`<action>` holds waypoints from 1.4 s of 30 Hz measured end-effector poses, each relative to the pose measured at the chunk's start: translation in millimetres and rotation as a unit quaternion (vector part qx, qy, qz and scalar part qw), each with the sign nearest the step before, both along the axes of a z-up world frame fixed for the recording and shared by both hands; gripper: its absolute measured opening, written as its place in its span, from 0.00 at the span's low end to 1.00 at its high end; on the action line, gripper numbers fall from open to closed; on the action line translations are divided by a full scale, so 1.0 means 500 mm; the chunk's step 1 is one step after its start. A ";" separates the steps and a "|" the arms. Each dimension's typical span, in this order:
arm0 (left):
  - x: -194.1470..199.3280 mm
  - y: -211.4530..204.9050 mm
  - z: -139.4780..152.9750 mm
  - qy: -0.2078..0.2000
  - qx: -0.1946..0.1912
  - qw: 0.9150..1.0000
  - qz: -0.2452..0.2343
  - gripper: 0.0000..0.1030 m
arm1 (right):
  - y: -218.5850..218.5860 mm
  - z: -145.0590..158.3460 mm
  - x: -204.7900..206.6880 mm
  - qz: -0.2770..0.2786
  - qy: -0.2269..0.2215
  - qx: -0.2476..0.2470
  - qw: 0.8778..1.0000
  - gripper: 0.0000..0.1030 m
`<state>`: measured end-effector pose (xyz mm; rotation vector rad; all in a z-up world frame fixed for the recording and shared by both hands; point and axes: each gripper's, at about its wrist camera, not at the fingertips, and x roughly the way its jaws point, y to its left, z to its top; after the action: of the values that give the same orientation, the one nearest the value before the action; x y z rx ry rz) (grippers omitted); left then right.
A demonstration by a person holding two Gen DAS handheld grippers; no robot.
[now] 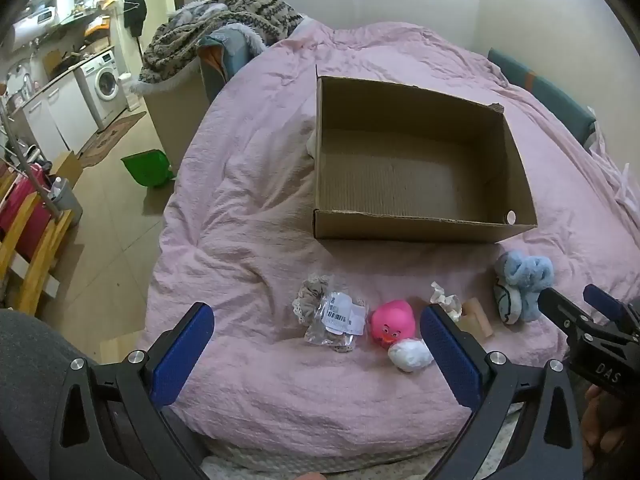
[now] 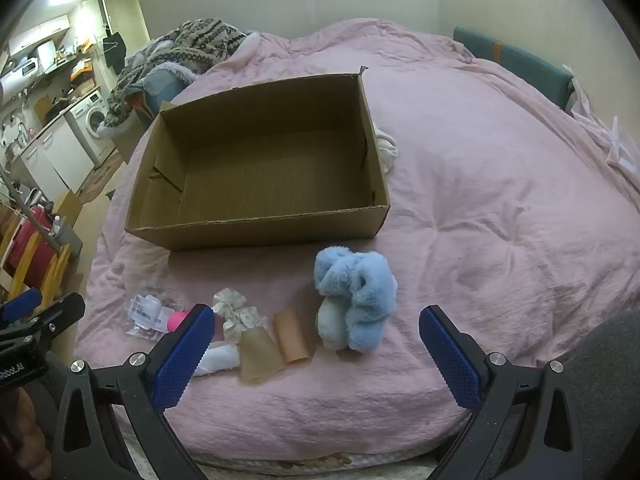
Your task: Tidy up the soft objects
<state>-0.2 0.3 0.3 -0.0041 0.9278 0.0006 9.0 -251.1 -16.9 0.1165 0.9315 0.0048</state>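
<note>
One open cardboard box (image 1: 420, 160) sits on the pink bed (image 1: 248, 208) with nothing inside it. In front of it lies a row of small things: one plastic-bagged lace scrunchie (image 1: 334, 314), one pink rubber duck (image 1: 390, 322), one white ball (image 1: 410, 354), one cream scrunchie (image 2: 236, 314), two tan squishy pieces (image 2: 276, 344) and one blue plush toy (image 2: 354, 300). The left tongs (image 1: 316, 354) hover wide apart over the duck, gripping nothing; the right tongs (image 2: 316, 354) gape equally wide near the plush, also gripping nothing.
</note>
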 end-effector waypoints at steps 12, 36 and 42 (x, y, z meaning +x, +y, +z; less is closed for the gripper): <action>0.001 -0.014 -0.006 0.004 0.002 1.000 0.000 1.00 | 0.000 0.000 0.000 0.000 0.002 -0.001 1.000 1.00; 0.003 -0.007 -0.008 0.004 0.001 1.000 0.001 1.00 | 0.002 -0.001 0.001 0.000 0.003 -0.001 1.000 1.00; 0.004 -0.008 -0.010 0.004 0.001 1.000 0.000 1.00 | 0.002 -0.001 0.002 0.000 0.003 -0.001 1.000 1.00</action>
<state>1.6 -4.0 -4.4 -0.0031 0.9361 0.0023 9.8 -250.0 -17.5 0.1139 0.9379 0.0037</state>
